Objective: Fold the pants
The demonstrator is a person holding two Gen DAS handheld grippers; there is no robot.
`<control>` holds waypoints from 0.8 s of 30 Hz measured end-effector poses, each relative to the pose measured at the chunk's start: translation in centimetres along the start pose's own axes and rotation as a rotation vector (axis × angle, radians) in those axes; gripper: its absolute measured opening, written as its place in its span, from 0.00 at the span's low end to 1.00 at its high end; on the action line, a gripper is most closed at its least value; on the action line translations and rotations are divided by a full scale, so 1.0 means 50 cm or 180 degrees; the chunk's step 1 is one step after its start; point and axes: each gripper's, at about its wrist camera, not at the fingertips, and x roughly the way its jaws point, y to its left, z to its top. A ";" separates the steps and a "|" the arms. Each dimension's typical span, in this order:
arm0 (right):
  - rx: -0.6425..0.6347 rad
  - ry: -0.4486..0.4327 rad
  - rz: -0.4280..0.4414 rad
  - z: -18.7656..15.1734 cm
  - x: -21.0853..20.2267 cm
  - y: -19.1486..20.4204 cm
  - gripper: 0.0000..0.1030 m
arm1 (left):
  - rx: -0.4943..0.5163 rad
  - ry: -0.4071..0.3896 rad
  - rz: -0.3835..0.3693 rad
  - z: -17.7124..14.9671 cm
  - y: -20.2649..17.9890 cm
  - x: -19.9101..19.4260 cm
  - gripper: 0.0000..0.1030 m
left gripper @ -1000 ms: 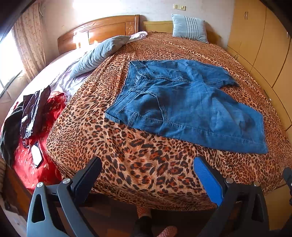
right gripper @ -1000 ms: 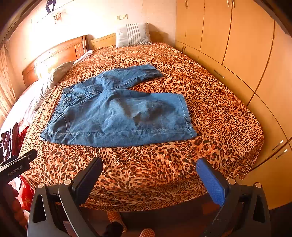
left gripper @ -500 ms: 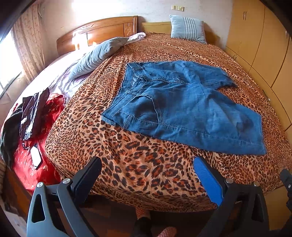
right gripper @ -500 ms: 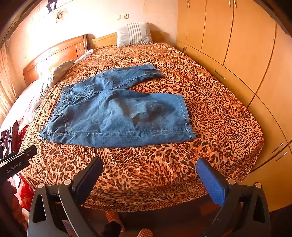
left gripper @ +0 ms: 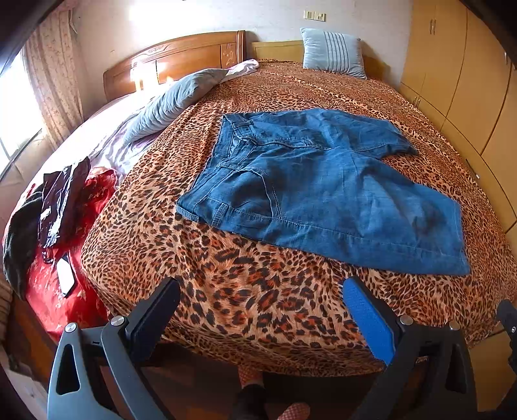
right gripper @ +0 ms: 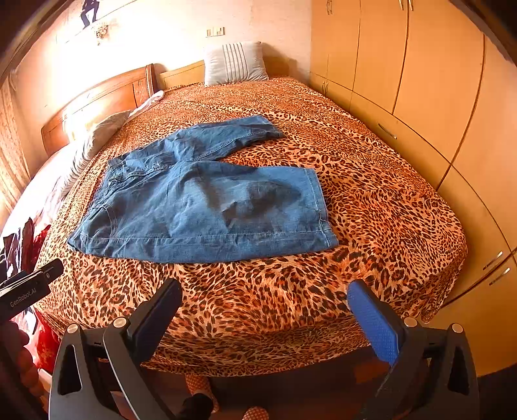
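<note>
Denim pants [left gripper: 323, 187] lie spread flat, unfolded, on a leopard-print bedspread [left gripper: 258, 290] near the foot of the bed. The left gripper [left gripper: 258, 310] and right gripper [right gripper: 261, 310] hover short of the mattress edge, fingers spread wide, grasping nothing.

Only readable text: "GenRobot.AI", white print on the black body of the left gripper [right gripper: 27, 286], at 9 o'clock in the right wrist view. Nothing legible in the left wrist view. Wall poster [right gripper: 88, 14] at 11 o'clock in the right wrist view is too small to read.
</note>
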 end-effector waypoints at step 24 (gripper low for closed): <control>-0.0069 0.0237 -0.0079 0.069 0.109 0.057 1.00 | 0.0127 0.0428 -0.0084 0.121 0.021 0.147 0.99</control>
